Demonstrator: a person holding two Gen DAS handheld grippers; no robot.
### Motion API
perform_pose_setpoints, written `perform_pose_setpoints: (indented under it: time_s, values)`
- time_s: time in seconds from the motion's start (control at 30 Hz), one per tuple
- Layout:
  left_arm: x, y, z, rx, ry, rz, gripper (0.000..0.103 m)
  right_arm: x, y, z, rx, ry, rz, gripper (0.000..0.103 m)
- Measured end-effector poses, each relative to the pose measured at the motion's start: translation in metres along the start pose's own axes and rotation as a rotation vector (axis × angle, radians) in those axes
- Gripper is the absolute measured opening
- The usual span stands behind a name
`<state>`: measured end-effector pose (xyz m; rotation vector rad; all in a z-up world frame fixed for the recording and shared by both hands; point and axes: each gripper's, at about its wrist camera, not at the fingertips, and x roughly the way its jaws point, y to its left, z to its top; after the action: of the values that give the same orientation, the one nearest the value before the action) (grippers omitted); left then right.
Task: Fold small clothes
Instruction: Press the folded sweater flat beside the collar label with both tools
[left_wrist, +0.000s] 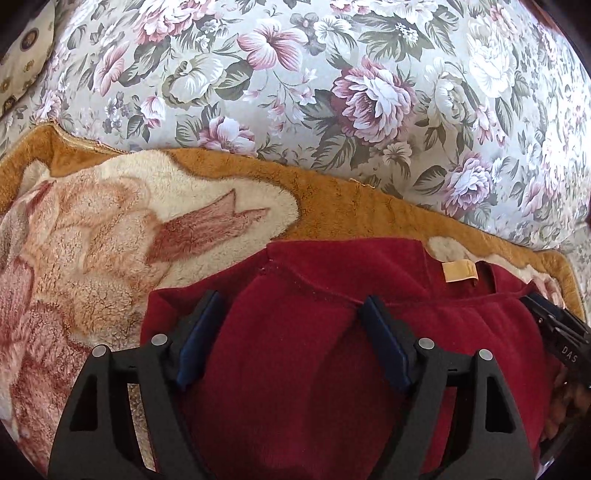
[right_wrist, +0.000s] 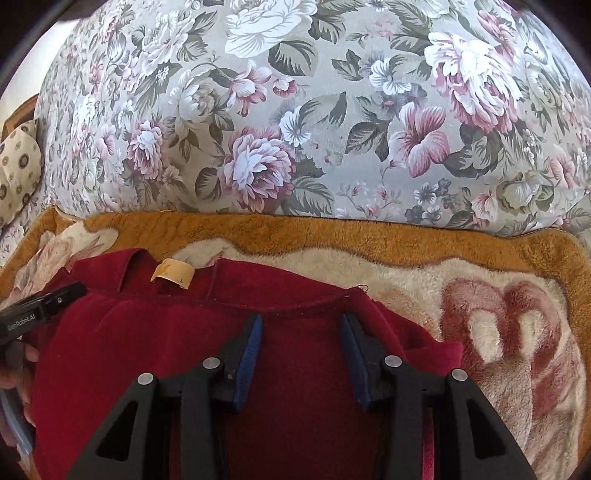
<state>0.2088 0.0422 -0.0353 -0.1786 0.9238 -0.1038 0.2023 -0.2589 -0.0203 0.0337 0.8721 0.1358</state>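
Observation:
A dark red fleece garment lies on a plush blanket, collar edge away from me, with a tan neck label. My left gripper is open, its blue pads wide apart just above the garment's left shoulder part. In the right wrist view the same garment and label show. My right gripper is open above the garment's right side near the collar seam. Each gripper's body shows at the edge of the other's view.
An orange, cream and pink plush blanket covers the seat. A floral sofa back rises right behind it. A patterned cushion sits at the far left.

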Motion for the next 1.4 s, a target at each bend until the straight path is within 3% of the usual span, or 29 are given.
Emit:
perform_pose_setpoints:
  time_s: [1.03,1.4]
  values:
    - [-0.012,0.016,-0.005,-0.073,-0.037,-0.093,0.079,0.002,0.007,0.001,-0.054,0.013,-0.049,0.044]
    - [-0.013,0.015,-0.007,-0.075,-0.037,-0.092,0.079,0.003,0.009,0.000,-0.071,0.012,-0.063,0.044]
